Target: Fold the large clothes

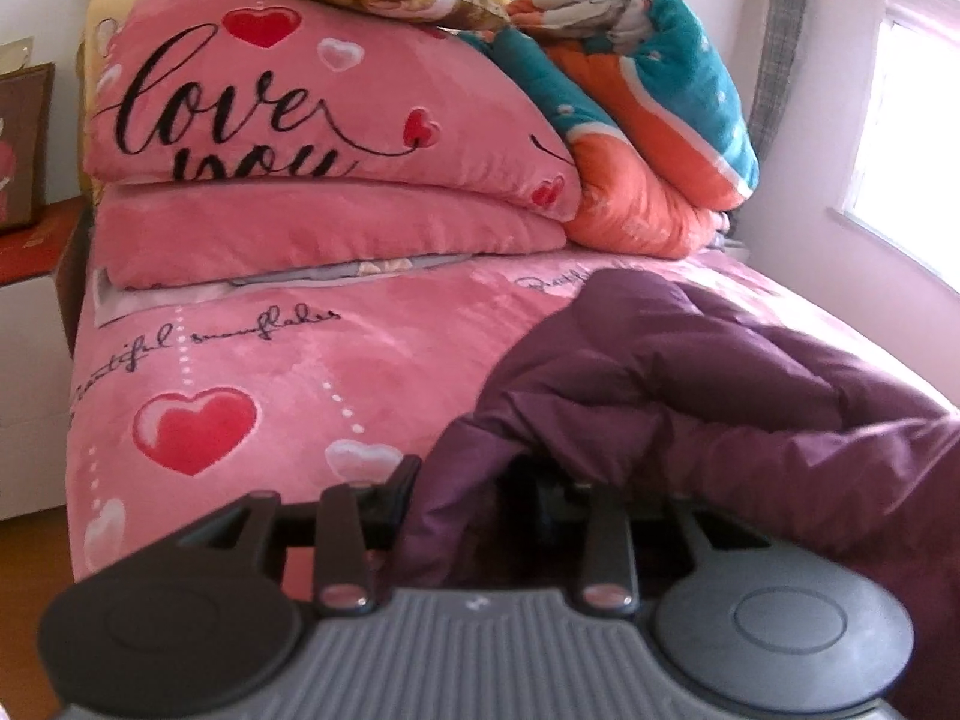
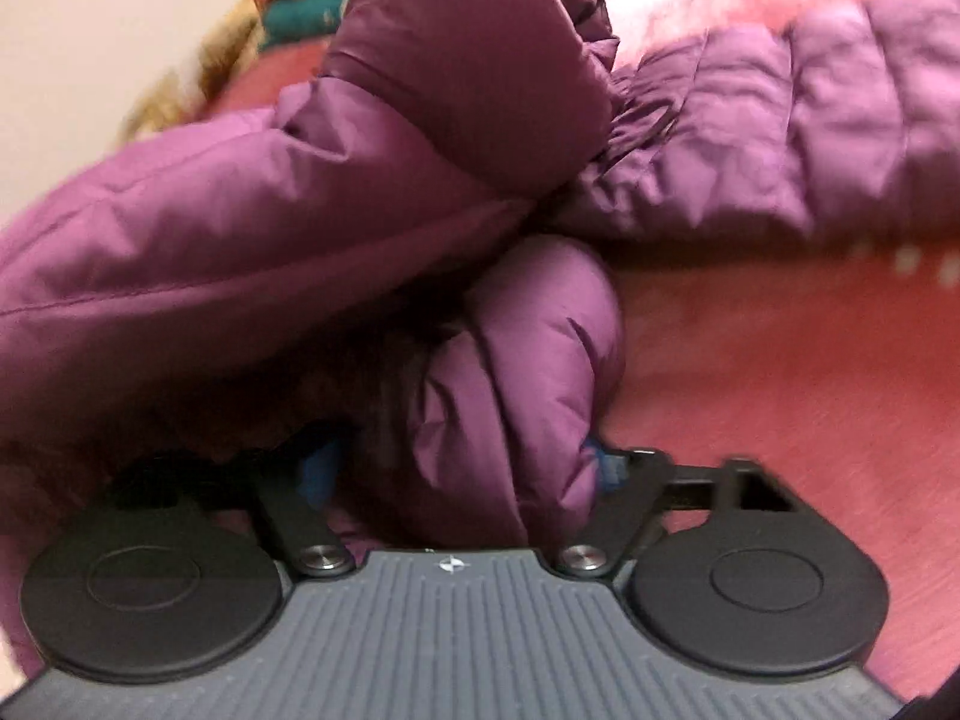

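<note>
Left gripper [image 1: 480, 480] clamped on puffy purple jacket [image 1: 690, 360]; folded fleece blankets [image 1: 330, 138] only here — right gripper [image 2: 468, 468] grasping quilted sleeve.

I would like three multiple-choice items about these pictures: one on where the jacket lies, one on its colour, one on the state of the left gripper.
1. Where does the jacket lie?
A. On the bed
B. On the floor
C. On a chair

2. What colour is the jacket?
A. Teal
B. Yellow
C. Purple

3. What is the state of the left gripper?
A. Open, nothing near it
B. Shut on jacket cloth
C. Shut on a pillow

Key:
1 A, it spreads over the pink bedspread.
2 C, its quilted cloth is purple in both views.
3 B, a bunch of purple cloth is caught between its fingers.
</note>
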Motion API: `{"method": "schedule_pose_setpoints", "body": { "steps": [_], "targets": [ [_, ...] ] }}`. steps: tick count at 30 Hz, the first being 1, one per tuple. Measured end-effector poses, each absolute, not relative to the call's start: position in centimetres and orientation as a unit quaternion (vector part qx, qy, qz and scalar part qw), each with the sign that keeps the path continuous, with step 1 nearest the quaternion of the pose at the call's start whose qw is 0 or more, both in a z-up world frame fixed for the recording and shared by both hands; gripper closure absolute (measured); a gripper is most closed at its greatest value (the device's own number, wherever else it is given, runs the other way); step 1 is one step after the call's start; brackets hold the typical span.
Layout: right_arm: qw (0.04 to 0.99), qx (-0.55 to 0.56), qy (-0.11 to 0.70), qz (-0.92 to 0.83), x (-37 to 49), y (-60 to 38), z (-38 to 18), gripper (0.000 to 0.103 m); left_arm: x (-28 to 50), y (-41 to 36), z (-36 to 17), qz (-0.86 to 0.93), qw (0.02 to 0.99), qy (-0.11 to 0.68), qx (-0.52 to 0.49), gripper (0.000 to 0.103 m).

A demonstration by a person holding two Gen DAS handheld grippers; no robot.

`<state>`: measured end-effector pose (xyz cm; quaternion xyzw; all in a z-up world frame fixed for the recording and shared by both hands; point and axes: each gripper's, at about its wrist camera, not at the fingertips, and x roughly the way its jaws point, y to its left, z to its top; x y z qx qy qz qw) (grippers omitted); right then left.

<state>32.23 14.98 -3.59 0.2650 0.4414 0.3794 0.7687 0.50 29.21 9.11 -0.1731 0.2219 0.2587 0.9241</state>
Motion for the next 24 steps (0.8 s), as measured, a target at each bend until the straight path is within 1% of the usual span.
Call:
{"method": "schedule_pose_setpoints", "body": {
  "steps": [1,2,3,5,7,11,14,20,24],
  "targets": [
    [0.770,0.278,0.435,0.376,31.7,14.8,-3.5,0.037,0.6,28.9,9.1,0.252,0.926,0.223,-0.171,0.072],
    [0.772,0.286,0.429,0.371,31.3,14.7,-3.3,0.050,0.6,28.6,9.2,0.244,0.928,0.223,-0.170,0.074],
    [0.775,0.299,0.419,0.366,30.7,14.4,-3.0,0.057,0.6,28.1,9.3,0.234,0.932,0.221,-0.168,0.075],
    [0.777,0.327,0.396,0.365,29.6,13.7,-2.1,0.067,0.7,26.9,9.6,0.203,0.941,0.218,-0.162,0.076],
    [0.781,0.334,0.375,0.371,28.4,13.5,-0.7,0.071,0.7,25.4,10.0,0.171,0.950,0.210,-0.157,0.076],
    [0.801,0.312,0.340,0.381,25.4,12.7,3.0,0.077,0.5,21.3,11.2,0.109,0.966,0.192,-0.137,0.077],
    [0.807,0.338,0.312,0.370,23.0,9.7,5.0,0.077,0.1,18.7,12.3,0.055,0.969,0.183,-0.159,0.077],
    [0.830,0.373,0.269,0.316,17.8,2.6,8.0,0.077,-1.6,10.7,14.6,-0.064,0.971,0.172,-0.152,0.078],
    [0.858,0.374,0.227,0.270,13.1,-2.6,11.8,0.077,-3.8,5.1,17.3,-0.147,0.966,0.144,-0.156,0.079]
  ]
}}
